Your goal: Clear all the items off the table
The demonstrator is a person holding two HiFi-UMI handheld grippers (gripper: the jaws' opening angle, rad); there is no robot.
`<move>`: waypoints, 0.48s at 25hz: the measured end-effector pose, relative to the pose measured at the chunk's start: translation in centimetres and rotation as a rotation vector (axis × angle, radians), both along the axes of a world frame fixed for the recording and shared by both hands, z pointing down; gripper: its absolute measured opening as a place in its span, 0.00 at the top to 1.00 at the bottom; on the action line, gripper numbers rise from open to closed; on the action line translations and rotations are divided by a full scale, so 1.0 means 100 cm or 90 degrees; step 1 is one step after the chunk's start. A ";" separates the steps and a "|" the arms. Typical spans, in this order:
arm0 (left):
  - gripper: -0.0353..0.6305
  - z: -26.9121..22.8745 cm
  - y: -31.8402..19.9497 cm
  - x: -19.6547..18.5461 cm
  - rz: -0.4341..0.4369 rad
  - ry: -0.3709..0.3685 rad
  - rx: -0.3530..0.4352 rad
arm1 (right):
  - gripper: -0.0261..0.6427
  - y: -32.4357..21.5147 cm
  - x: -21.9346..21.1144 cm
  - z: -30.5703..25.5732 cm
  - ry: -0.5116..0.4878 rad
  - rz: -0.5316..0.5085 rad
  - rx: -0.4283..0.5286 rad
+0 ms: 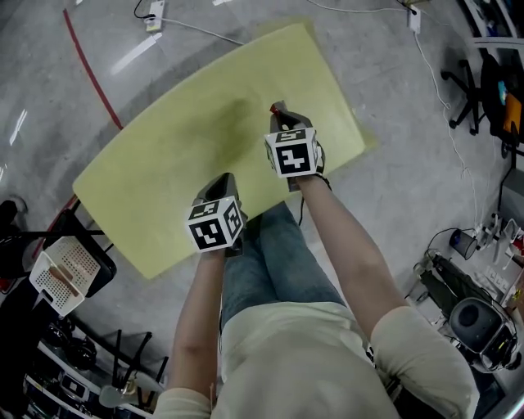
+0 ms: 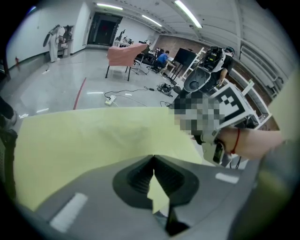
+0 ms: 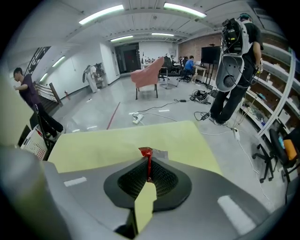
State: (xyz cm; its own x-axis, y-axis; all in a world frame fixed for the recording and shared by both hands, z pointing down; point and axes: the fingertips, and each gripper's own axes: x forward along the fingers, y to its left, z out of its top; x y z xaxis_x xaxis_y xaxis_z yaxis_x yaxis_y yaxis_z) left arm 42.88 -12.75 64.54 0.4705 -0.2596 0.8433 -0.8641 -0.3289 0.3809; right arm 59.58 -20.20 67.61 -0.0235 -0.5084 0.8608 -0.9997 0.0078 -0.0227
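Standing at the near edge of the table point(image 1: 147, 180), both grippers held out above its yellow-green cloth point(image 2: 84, 136). Nothing in the left gripper point(image 2: 153, 161): jaws pressed together, only cloth visible past them. Pinching a thin red wrapper point(image 3: 146, 153) in the right gripper point(image 3: 149, 165), jaws clamped flat on it, a red-and-silver end poking out beyond the tips, clear of the tabletop.

Looks like the last item. No other object to be seen on the cloth in any view, just a faint darker smudge point(image 1: 239, 114) near the middle. Cannot vouch for the patch hidden beneath the grippers.

Left to do, by that reading: carrying the wrapper off and setting it down away from the table. No drop-off spot plainly marked; possibly the white perforated basket point(image 1: 61, 274) beside the near-left corner.

Around the table, grey polished concrete floor point(image 1: 393, 98) with a red floor line point(image 1: 92, 78), a power strip point(image 1: 154, 16) and trailing cables point(image 1: 205, 31). Farther out, an office chair point(image 1: 463, 90) to the right, a pink-draped table point(image 3: 149, 75), people at desks point(image 3: 190, 63), and a dark doorway point(image 3: 127, 56) in the far wall under strip lights point(image 3: 101, 15).
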 end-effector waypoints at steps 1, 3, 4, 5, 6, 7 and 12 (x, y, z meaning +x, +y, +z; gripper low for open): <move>0.93 -0.004 0.002 -0.001 -0.003 0.001 0.001 | 0.94 0.002 -0.001 -0.006 -0.003 0.000 0.005; 0.93 -0.012 0.006 -0.002 -0.010 0.002 0.003 | 0.94 0.004 -0.003 -0.019 -0.005 -0.002 0.018; 0.93 -0.015 0.009 -0.002 -0.014 0.003 0.003 | 0.94 0.005 -0.004 -0.026 -0.005 -0.002 0.022; 0.93 -0.018 0.012 -0.004 -0.016 0.003 0.002 | 0.94 0.008 -0.006 -0.031 -0.006 -0.002 0.025; 0.93 -0.020 0.016 -0.006 -0.018 0.003 0.002 | 0.94 0.010 -0.009 -0.037 -0.008 -0.002 0.026; 0.93 -0.022 0.019 -0.007 -0.020 0.003 0.002 | 0.94 0.013 -0.011 -0.041 -0.010 -0.001 0.027; 0.93 -0.040 0.028 -0.009 -0.021 0.001 0.010 | 0.94 0.022 -0.016 -0.067 -0.012 -0.009 0.032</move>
State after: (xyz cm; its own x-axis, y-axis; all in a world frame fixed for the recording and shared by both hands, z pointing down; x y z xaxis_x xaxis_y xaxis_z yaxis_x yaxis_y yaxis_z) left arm 42.03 -9.90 60.56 0.4630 -0.2880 0.8382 -0.8738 -0.3066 0.3774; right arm 57.98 -18.00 60.95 -0.0471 -0.5503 0.8336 -0.9989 0.0242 -0.0404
